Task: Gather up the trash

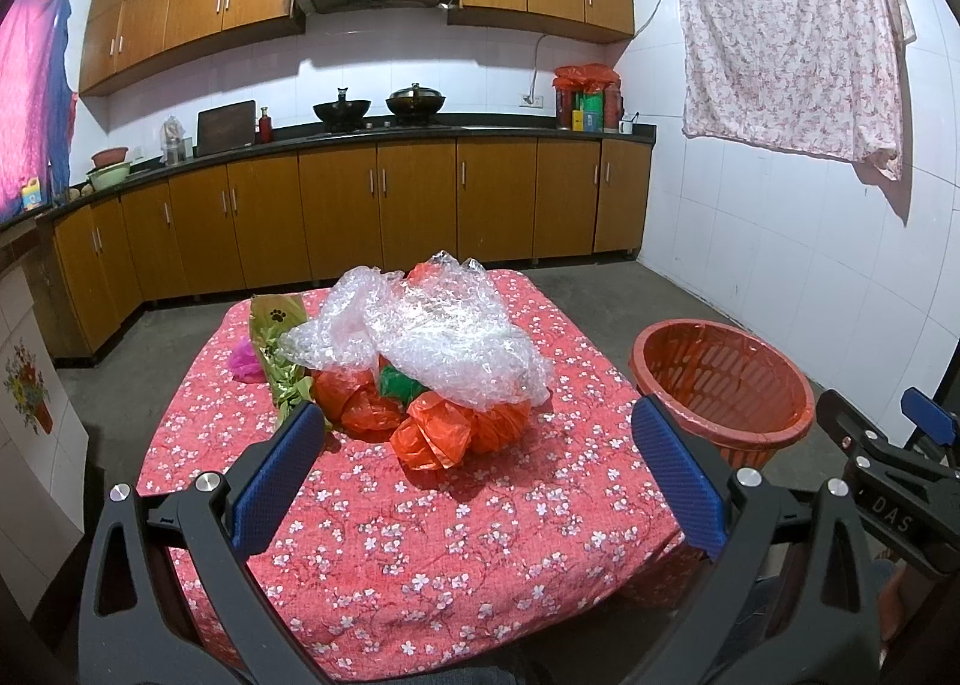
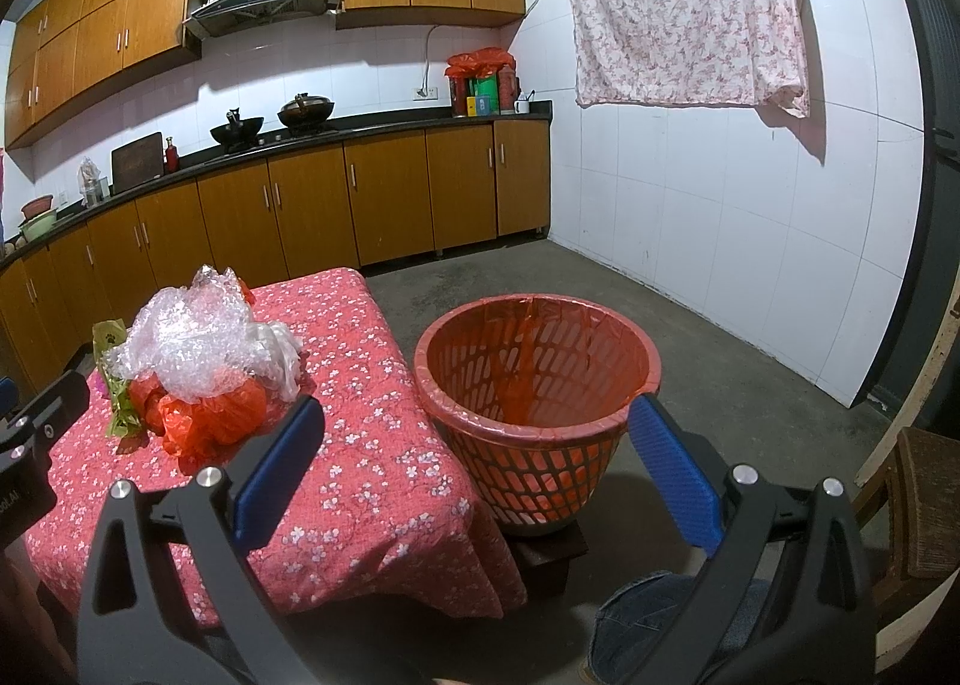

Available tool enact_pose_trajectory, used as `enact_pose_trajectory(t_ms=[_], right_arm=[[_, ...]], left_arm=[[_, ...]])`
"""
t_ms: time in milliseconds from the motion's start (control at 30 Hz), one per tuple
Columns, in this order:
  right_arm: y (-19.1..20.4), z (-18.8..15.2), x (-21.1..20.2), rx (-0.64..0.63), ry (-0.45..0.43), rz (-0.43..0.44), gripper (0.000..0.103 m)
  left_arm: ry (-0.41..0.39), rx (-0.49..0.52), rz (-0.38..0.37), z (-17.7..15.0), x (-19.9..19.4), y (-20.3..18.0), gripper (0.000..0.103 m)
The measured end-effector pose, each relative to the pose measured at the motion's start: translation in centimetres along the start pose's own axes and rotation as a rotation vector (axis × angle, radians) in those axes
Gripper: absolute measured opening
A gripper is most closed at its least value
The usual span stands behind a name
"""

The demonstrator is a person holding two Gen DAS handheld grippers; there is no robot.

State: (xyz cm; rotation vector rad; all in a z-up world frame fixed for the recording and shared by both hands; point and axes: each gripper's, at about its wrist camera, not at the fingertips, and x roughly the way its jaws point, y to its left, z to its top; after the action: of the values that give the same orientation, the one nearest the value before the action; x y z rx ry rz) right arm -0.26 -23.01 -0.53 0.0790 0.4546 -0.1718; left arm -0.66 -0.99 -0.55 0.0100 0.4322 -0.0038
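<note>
In the left wrist view, the left gripper (image 1: 474, 469) hovers above the near part of the table (image 1: 372, 553), which is draped in a red flowered cloth; its jaws stand wide apart with nothing between them. The trash sits in one heap toward the table's middle: a crumpled sheet of bubble wrap (image 1: 432, 337) lies on top of orange plastic bags (image 1: 456, 427), a green scrap (image 1: 402, 382) peeks out between them, and a green-gold wrapper (image 1: 282, 361) and a pink tuft (image 1: 245, 362) lie just beside the heap on its left. The red basket (image 1: 720, 379) stands off the table's right edge, and part of the other gripper shows at the far right. In the right wrist view, the right gripper (image 2: 474, 469) points between the table's right edge and the basket, jaws likewise spread and empty. The basket is lined with a thin red bag and looks empty, resting on a small dark stand. Judging by this, collecting has not started: nothing is gripped and nothing is in the basket. The next move calls for lowering one gripper onto the heap, most readily the bubble wrap on top, closing on a fold, and carrying it right over the basket rim.
</note>
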Motion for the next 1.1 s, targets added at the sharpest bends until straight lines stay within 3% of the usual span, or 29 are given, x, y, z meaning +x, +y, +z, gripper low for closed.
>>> enact_pose_trajectory(t_ms=[667, 867, 1100], right_arm=[[0.0, -0.5, 0.2, -0.003, 0.007, 0.006, 0.099], [1.0, 0.0, 1.3, -0.016, 0.025, 0.078, 0.099], [5.0, 1.6, 4.5, -0.033, 0.077, 0.212, 0.099]], left_arm=[[0.004, -0.004, 0.006, -0.1, 0.0, -0.1, 0.101], [0.015, -0.016, 0.059, -0.8, 0.4, 0.9, 0.101], [0.047, -0.107, 0.160, -0.4, 1.9, 6.3, 0.101]])
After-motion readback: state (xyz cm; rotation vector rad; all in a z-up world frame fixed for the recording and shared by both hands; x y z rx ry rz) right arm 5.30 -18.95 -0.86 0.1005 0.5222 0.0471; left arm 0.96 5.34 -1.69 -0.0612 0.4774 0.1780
